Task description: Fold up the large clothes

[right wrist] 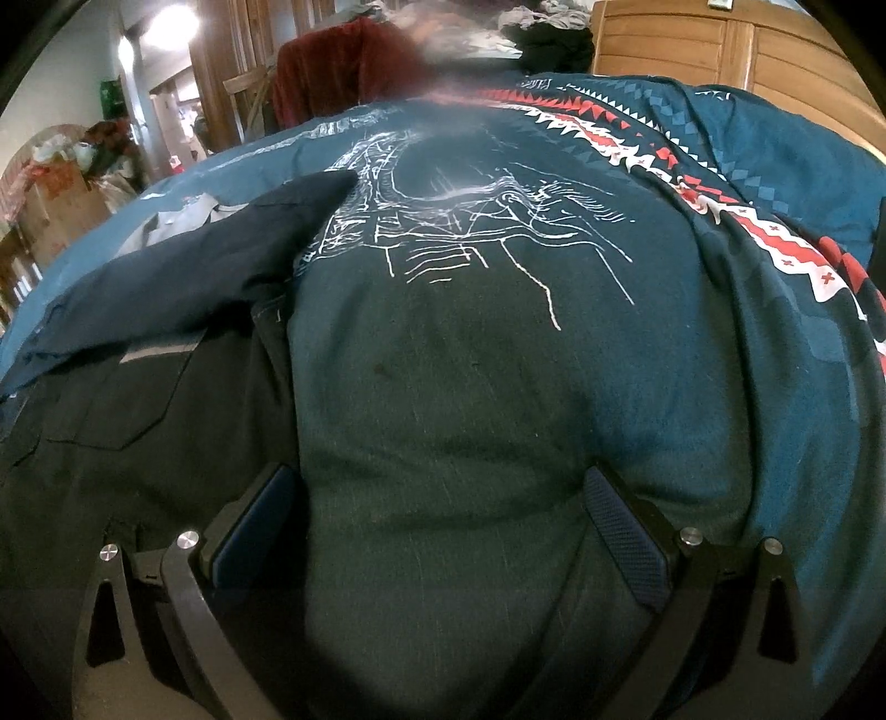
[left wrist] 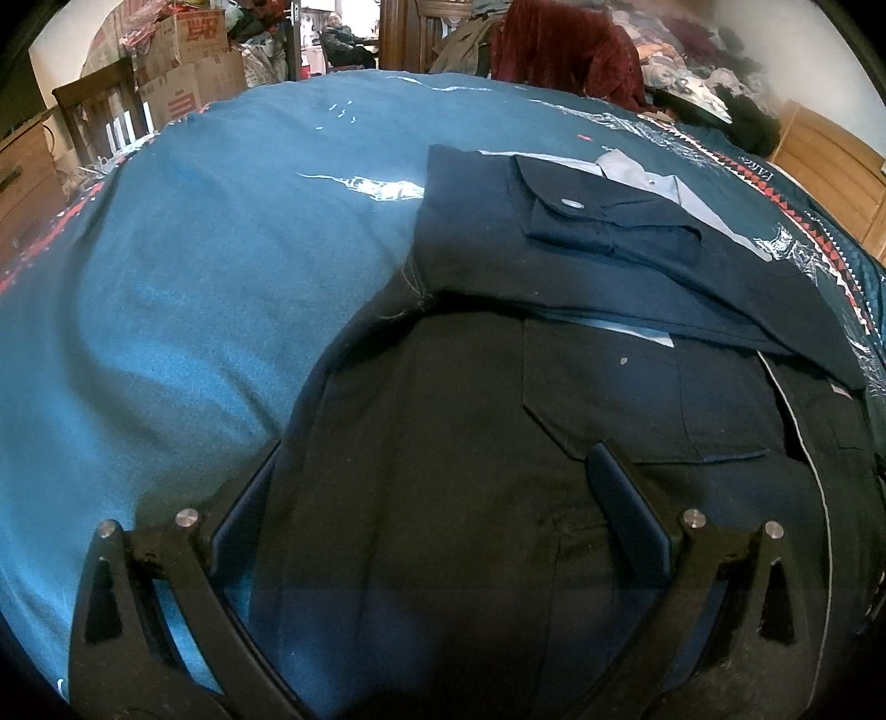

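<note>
A dark navy jacket point(left wrist: 554, 387) lies on the teal bedspread point(left wrist: 194, 277). Its upper part is folded down over the body, and a sleeve cuff with a silver button point(left wrist: 570, 204) rests on top. My left gripper point(left wrist: 437, 498) is open and low over the jacket's left edge: one finger is over the bedspread, the other over the dark cloth. In the right wrist view the jacket point(right wrist: 138, 387) fills the left side. My right gripper point(right wrist: 443, 526) is open just off the jacket's right edge, with only bedspread point(right wrist: 470, 387) between its fingers.
Cardboard boxes point(left wrist: 188, 66) and a wooden chair point(left wrist: 105, 111) stand beyond the bed's far left. A dark red garment point(left wrist: 559, 50) and a heap of clothes point(left wrist: 703, 72) sit at the far side. A person point(left wrist: 343, 41) sits in the doorway. A wooden headboard point(right wrist: 720, 44) runs along the right.
</note>
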`<state>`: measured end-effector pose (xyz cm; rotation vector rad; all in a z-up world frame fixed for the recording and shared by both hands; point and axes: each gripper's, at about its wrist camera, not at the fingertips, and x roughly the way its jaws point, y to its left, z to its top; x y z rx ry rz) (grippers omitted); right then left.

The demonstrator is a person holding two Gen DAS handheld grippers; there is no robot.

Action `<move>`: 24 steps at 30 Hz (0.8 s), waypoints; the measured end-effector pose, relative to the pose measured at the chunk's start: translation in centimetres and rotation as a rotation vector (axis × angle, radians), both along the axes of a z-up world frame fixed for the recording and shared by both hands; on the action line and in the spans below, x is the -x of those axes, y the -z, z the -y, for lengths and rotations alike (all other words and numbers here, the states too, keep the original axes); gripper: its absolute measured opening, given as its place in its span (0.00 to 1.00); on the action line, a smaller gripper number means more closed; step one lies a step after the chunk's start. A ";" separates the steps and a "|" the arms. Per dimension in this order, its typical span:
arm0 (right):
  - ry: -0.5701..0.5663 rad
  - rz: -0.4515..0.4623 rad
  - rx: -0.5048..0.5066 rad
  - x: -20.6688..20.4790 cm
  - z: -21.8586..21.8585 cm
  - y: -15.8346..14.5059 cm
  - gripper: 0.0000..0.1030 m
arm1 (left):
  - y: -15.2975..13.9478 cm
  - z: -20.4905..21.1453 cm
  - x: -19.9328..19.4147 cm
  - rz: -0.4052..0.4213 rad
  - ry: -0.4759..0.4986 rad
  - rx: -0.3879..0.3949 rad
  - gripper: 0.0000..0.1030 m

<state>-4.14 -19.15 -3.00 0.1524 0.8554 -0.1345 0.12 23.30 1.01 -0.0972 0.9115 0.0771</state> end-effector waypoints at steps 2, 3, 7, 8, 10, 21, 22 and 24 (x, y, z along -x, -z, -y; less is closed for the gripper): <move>0.000 0.000 -0.001 0.0 0.0 0.0 1.00 | 0.0 0.0 0.0 0.000 0.000 0.000 1.00; 0.000 0.000 -0.001 0.0 0.0 0.0 1.00 | 0.0 0.0 0.0 0.000 0.000 0.002 1.00; 0.000 -0.001 0.000 0.0 0.0 0.0 1.00 | 0.1 0.0 -0.1 0.002 0.001 0.006 1.00; 0.000 -0.001 0.000 0.0 0.0 0.0 1.00 | 0.1 0.0 -0.1 0.002 0.001 0.007 1.00; 0.000 -0.001 0.000 0.0 0.0 0.0 1.00 | 0.1 0.0 -0.1 0.003 0.000 0.009 1.00; -0.001 -0.001 -0.003 -0.1 0.0 0.0 1.00 | 0.1 0.1 -0.1 0.003 -0.001 0.010 1.00; -0.001 -0.002 -0.003 -0.1 0.0 0.1 1.00 | 0.1 0.1 -0.1 0.003 -0.001 0.009 1.00; -0.001 -0.002 -0.003 -0.1 -0.1 0.1 1.00 | 0.1 0.1 -0.2 0.003 -0.001 0.009 1.00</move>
